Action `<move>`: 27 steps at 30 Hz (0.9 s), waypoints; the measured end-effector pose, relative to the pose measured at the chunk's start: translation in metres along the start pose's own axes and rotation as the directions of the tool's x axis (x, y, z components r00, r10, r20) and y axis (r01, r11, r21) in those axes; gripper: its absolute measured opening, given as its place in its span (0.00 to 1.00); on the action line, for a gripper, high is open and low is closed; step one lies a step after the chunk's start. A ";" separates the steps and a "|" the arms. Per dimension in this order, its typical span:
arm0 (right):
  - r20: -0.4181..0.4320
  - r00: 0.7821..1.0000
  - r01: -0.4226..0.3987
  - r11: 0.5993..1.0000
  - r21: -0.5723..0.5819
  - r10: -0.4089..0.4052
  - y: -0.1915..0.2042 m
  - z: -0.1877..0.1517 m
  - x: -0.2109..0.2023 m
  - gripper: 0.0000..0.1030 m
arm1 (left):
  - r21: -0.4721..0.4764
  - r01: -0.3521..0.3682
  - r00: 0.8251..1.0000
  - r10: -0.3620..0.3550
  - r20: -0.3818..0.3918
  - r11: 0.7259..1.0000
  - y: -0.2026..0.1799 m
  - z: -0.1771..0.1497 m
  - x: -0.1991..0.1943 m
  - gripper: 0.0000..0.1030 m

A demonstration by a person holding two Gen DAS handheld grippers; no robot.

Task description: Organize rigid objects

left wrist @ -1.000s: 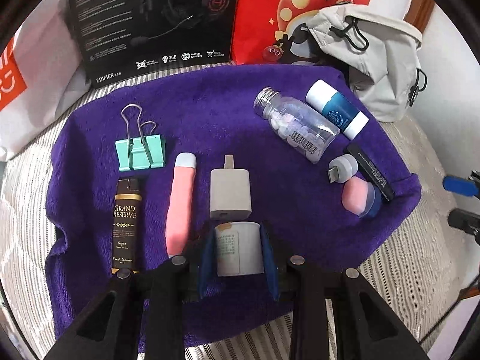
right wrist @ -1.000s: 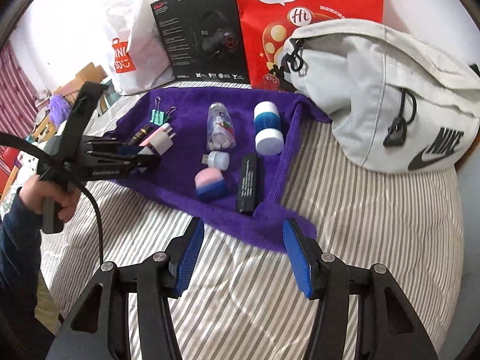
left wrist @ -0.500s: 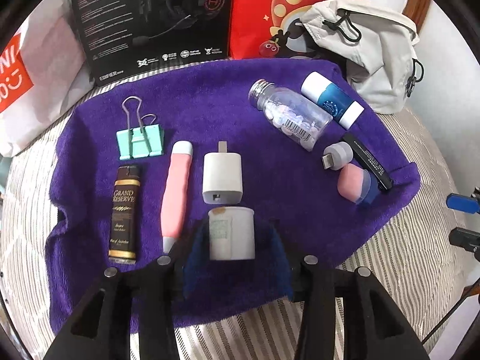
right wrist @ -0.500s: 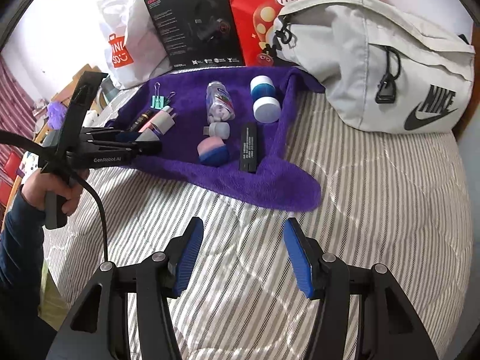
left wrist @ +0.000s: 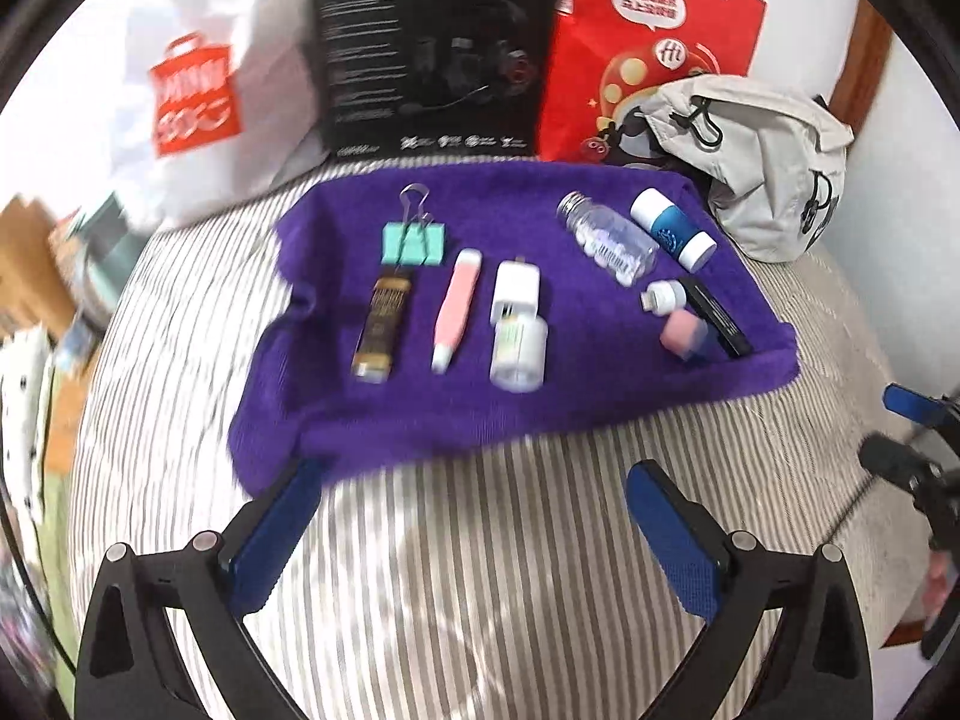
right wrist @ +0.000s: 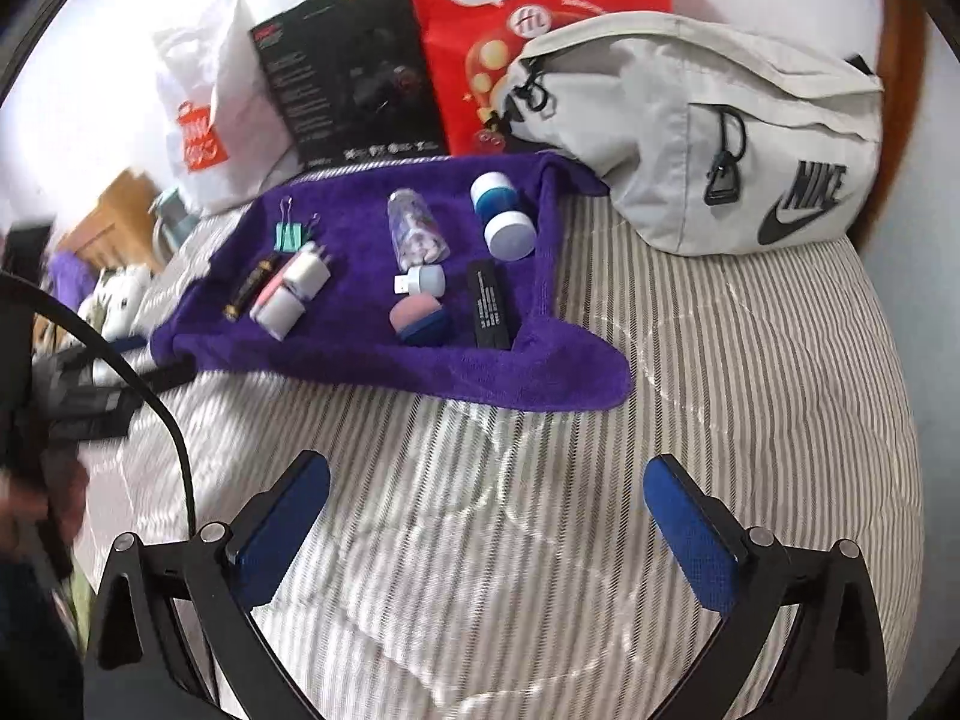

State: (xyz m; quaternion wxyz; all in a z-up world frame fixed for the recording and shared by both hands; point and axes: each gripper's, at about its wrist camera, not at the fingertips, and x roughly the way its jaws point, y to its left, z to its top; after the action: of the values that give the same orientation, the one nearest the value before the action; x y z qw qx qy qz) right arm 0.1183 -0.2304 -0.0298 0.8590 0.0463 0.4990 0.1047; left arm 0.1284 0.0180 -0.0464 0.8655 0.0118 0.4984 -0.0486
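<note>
Left gripper point(left wrist: 474, 516): blue-padded jaws spread wide, holding nothing, low over the grey-striped quilt point(left wrist: 510, 570). Ahead of it, the purple towel point(left wrist: 528, 402). Small white cylindrical plastic bottle point(left wrist: 519, 351) lies just ahead, touching the white square charger plug point(left wrist: 516, 294) beyond it. To their left, pink pen-shaped tube point(left wrist: 454, 309), then black-and-gold lighter point(left wrist: 382, 324), mint binder clip point(left wrist: 414, 240) farther off.

Right gripper point(right wrist: 486, 510): jaws likewise wide apart, empty, over quilt. Ahead and slightly left: clear pill bottle point(right wrist: 415, 234), black flat stick point(right wrist: 491, 305).
</note>
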 end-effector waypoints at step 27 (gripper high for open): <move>0.036 0.989 0.140 0.990 0.008 -0.141 0.036 -0.027 -0.065 1.00 | -0.062 -0.062 0.990 0.069 0.124 0.996 -0.023 -0.042 -0.085 1.00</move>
State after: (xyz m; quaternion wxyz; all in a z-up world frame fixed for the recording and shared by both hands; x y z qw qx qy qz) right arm 0.0583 -0.2108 0.0187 0.8732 0.0154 0.4854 0.0416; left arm 0.0476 0.0044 0.0070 0.8964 0.0001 0.4432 -0.0063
